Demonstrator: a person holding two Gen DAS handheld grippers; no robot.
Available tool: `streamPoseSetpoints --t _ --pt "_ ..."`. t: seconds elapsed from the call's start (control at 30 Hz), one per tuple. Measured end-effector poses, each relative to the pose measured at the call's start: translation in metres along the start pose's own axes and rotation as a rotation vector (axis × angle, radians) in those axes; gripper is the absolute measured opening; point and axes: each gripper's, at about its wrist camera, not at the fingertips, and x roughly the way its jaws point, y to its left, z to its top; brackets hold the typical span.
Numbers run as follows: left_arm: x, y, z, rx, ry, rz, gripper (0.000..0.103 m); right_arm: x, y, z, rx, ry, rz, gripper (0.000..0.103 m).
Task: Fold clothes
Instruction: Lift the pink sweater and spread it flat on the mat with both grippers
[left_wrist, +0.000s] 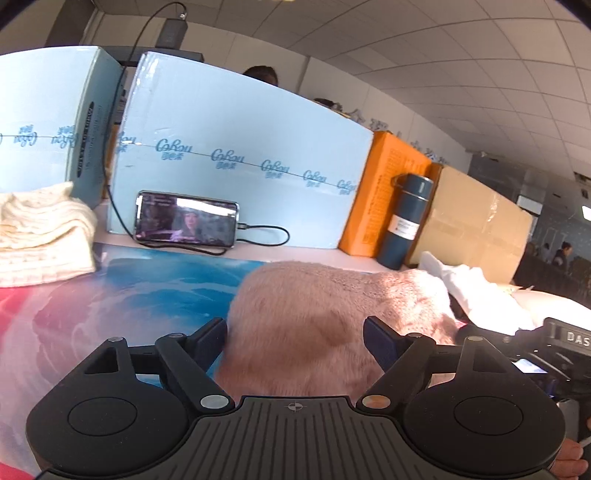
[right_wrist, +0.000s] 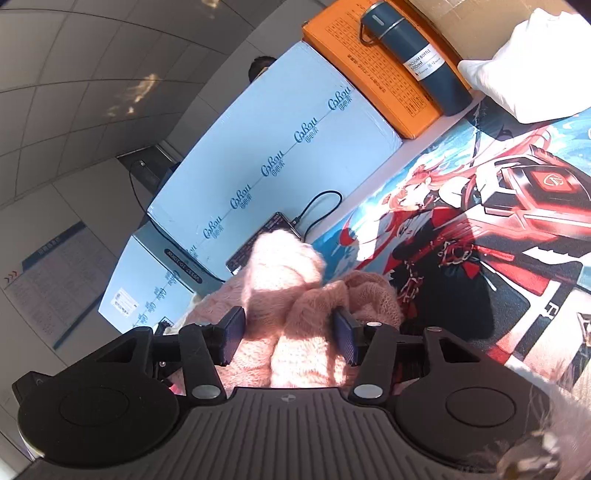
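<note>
left tongs (left_wrist: 295, 341): jaws spread wide, the pink fuzzy sweater (left_wrist: 332, 317) lying between and beyond them; the pads stand clear of the fabric, nothing gripped.
right tongs (right_wrist: 290, 338): jaws partly apart with a bunched fold of the pink fuzzy sweater (right_wrist: 291, 295) filling the gap; the cloth touches both pads, but whether they press on it cannot be told.
sweater's place: heaped on the printed mat (left_wrist: 155, 280) on the bench, just in front of both tongs, near the phone (left_wrist: 186, 218).
cream knit (left_wrist: 44, 236): folded stack at the left edge of the mat, well apart from the sweater.
white cloth (left_wrist: 476, 291): crumpled at the right, beside the sweater.
phone: propped on its side against the pale blue box (left_wrist: 236, 147), screen lit, cable plugged in.
flask (left_wrist: 404, 221): dark blue, upright, against the orange box (left_wrist: 384, 192).
mat print: red-haired cartoon figure (right_wrist: 443, 206) on blue.
</note>
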Motion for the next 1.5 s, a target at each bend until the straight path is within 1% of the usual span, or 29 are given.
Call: streamPoseSetpoints --t 0.1,0.2,0.27,0.3,0.33,0.37,0.4,0.47,0.5,0.57,0.6,0.67,0.7,0.73,0.77,0.8,0.83,0.87,0.97,1.03,1.1,1.17,1.23,1.33,1.37,1.4,1.43,1.47,1.5 --pt "-0.009 -0.006 0.005 0.036 -0.069 -0.015 0.091 -0.013 -0.004 0.009 -0.005 -0.062 -0.013 0.079" --pt "-0.03 -0.025 -0.005 0.109 -0.126 -0.105 0.097 -0.02 0.001 0.009 -0.029 -0.109 -0.06 0.084" --pt "-0.033 -0.043 -0.01 0.151 -0.114 -0.185 0.101 -0.024 -0.004 0.009 -0.019 -0.1 -0.073 0.086" --pt "-0.033 -0.052 -0.012 0.172 -0.105 -0.226 0.102 -0.023 -0.006 0.007 -0.007 -0.087 -0.082 0.086" --pt "-0.025 -0.06 -0.015 0.198 -0.062 -0.267 0.102 -0.022 -0.008 0.004 0.005 -0.073 -0.09 0.086" --pt "-0.015 -0.066 -0.016 0.231 -0.015 -0.278 0.102 -0.016 -0.005 0.003 0.016 -0.058 -0.105 0.086" --pt "-0.005 -0.071 -0.018 0.265 0.031 -0.285 0.102 -0.009 -0.003 0.002 0.026 -0.042 -0.123 0.086" --pt "0.013 -0.07 -0.019 0.314 0.109 -0.239 0.101 -0.005 -0.007 0.001 0.019 -0.03 -0.162 0.086" --pt "0.02 -0.068 -0.018 0.327 0.139 -0.217 0.098 -0.002 -0.002 0.001 0.015 -0.024 -0.182 0.086" --pt "0.026 -0.059 -0.016 0.317 0.165 -0.207 0.071 0.002 0.001 0.0 0.009 -0.013 -0.217 0.086" --pt "0.025 -0.053 -0.014 0.298 0.164 -0.215 0.064 0.004 -0.001 0.0 0.002 -0.007 -0.227 0.086" --pt "0.02 -0.041 -0.01 0.252 0.149 -0.223 0.029 0.013 0.007 -0.003 -0.025 0.004 -0.247 0.086" --pt "0.016 -0.035 -0.008 0.23 0.127 -0.221 0.021 0.019 0.013 -0.005 -0.047 0.02 -0.248 0.085" --pt "0.01 -0.029 -0.007 0.215 0.101 -0.214 0.018 0.027 0.02 -0.008 -0.079 0.044 -0.24 0.084" --pt "0.002 -0.024 -0.004 0.205 0.06 -0.196 0.017 0.036 0.03 -0.011 -0.116 0.068 -0.237 0.073" --pt "-0.006 -0.02 -0.001 0.201 0.011 -0.164 0.016 0.041 0.035 -0.015 -0.153 0.088 -0.244 0.048" --pt "-0.014 -0.015 0.003 0.197 -0.038 -0.132 0.016 0.048 0.04 -0.019 -0.177 0.111 -0.253 0.032" --pt "-0.022 -0.01 0.006 0.192 -0.086 -0.1 0.015 0.053 0.043 -0.02 -0.189 0.13 -0.253 0.022" --pt "-0.036 0.009 0.024 0.149 -0.191 -0.007 0.014 0.053 0.052 -0.012 -0.259 0.072 -0.243 0.018" --pt "-0.046 0.025 0.032 0.105 -0.236 0.042 0.013 0.047 0.058 0.0 -0.327 -0.029 -0.267 0.018" --pt "-0.054 0.042 0.038 0.06 -0.246 0.073 0.013 0.032 0.056 0.015 -0.378 -0.125 -0.311 0.017" --pt "-0.048 0.053 0.034 0.043 -0.182 0.102 0.013 0.012 0.045 0.031 -0.38 -0.182 -0.346 0.017" --pt "-0.041 0.064 0.03 0.03 -0.114 0.133 0.013 -0.002 0.026 0.042 -0.346 -0.176 -0.359 0.017" --pt "-0.014 0.064 0.015 0.117 0.057 0.23 0.02 0.016 0.025 0.043 -0.277 -0.105 -0.381 0.017" --pt "-0.006 0.061 0.013 0.152 0.086 0.283 0.022 0.021 0.021 0.042 -0.256 -0.078 -0.39 0.017" --pt "-0.004 0.058 0.013 0.181 0.079 0.329 0.026 0.031 0.022 0.04 -0.242 -0.061 -0.405 0.018" --pt "-0.007 0.053 0.014 0.199 0.046 0.364 0.037 0.046 0.029 0.037 -0.236 -0.056 -0.419 0.018" --pt "-0.009 0.048 0.015 0.215 0.012 0.396 0.061 0.052 0.03 0.037 -0.223 -0.053 -0.422 0.019" --pt "-0.016 0.043 0.014 0.229 -0.034 0.393 0.075 0.053 0.028 0.037 -0.199 -0.051 -0.419 0.025"
